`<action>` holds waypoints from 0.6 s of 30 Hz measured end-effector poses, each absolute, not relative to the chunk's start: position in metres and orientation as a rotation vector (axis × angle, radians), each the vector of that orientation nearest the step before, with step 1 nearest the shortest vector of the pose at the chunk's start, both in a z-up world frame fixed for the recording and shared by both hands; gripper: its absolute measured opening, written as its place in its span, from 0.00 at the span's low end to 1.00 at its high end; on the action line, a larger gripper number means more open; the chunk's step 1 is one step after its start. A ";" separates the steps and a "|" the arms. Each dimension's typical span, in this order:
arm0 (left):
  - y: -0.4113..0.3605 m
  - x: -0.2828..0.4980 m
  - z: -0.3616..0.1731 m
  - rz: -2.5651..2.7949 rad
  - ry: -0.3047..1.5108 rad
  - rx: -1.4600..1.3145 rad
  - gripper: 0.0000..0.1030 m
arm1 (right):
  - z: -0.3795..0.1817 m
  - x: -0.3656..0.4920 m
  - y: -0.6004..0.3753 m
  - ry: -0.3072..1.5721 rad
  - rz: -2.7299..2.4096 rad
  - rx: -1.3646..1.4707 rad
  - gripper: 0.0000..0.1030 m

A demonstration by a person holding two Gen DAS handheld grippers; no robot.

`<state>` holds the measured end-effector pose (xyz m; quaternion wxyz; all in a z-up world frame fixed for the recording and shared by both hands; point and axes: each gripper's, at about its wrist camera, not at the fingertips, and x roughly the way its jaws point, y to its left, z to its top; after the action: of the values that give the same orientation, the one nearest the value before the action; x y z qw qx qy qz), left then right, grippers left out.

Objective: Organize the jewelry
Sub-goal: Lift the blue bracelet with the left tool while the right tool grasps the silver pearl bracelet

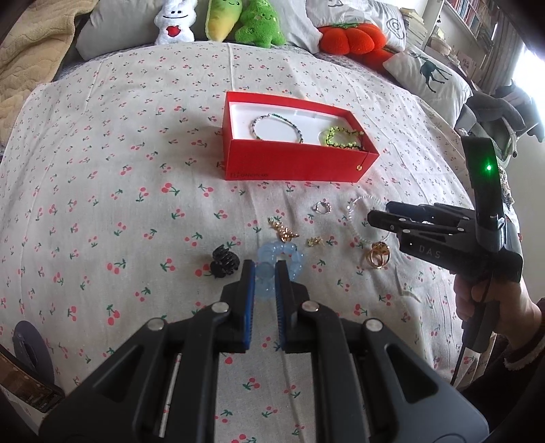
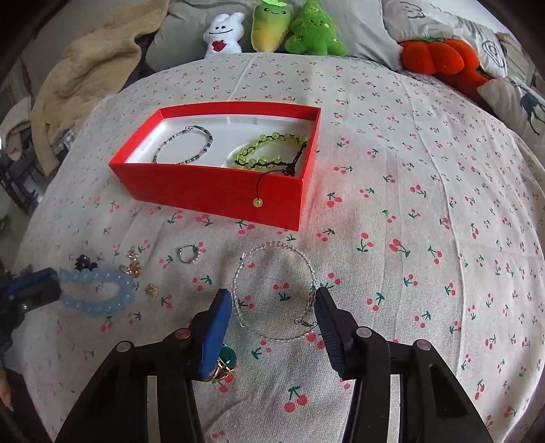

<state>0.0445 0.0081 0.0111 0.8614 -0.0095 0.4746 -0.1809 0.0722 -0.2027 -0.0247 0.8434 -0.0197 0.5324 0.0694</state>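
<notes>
Blue bracelet (image 1: 280,264): I am gripping this ring of pale blue beads on the bedspread (image 1: 102,191); in the left wrist view it is sitting at 12 o'clock from my left claw (image 1: 265,269), one side of the ring running between the pads.
Left claw: I am keeping it narrow, pinched on the blue bracelet; in the right wrist view it is reaching in from 9 o'clock.
Clear bead bracelet (image 2: 272,293): it is lying flat on the bedspread at 12 o'clock from my right claw (image 2: 272,303), its loop sitting between the two fingers.
Right claw: I am holding it partly spread around the clear bead bracelet; the pads are looking just beside the loop, not pressing it.
Gold ring with green stone (image 2: 223,364): it is lying under the left finger of the right claw, partly hidden.
Small pieces: a small ring (image 1: 322,207), a gold charm (image 1: 284,231) and a tiny gold piece (image 1: 315,241) are lying between the two bracelets; a black hair clip (image 1: 223,260) is sitting at 9 o'clock from the blue bracelet.
Red box (image 1: 296,162): it is standing open at 12 o'clock, beyond all the loose pieces, holding a thin beaded bracelet (image 1: 277,127) and a green beaded bracelet (image 1: 340,136); one green bead on a cord is hanging over its front wall.
Background: plush toys (image 1: 221,20) and pillows (image 1: 429,75) are lining the far edge at 12 o'clock.
</notes>
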 end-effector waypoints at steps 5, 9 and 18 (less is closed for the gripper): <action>0.006 0.047 0.028 -0.393 0.957 -0.046 0.12 | -0.011 0.072 -0.206 1.114 0.164 -0.002 0.25; 0.003 0.049 0.037 -0.399 0.940 -0.068 0.12 | -0.009 0.073 -0.212 1.118 0.159 0.022 0.28; -0.007 0.054 0.040 -0.408 0.943 -0.078 0.12 | -0.042 0.085 -0.211 1.220 0.173 0.044 0.27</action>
<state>0.0539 -0.0069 0.0398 0.8701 -0.0373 0.4511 -0.1951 0.0852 -0.2114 -0.0420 0.8160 0.0206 0.5720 0.0809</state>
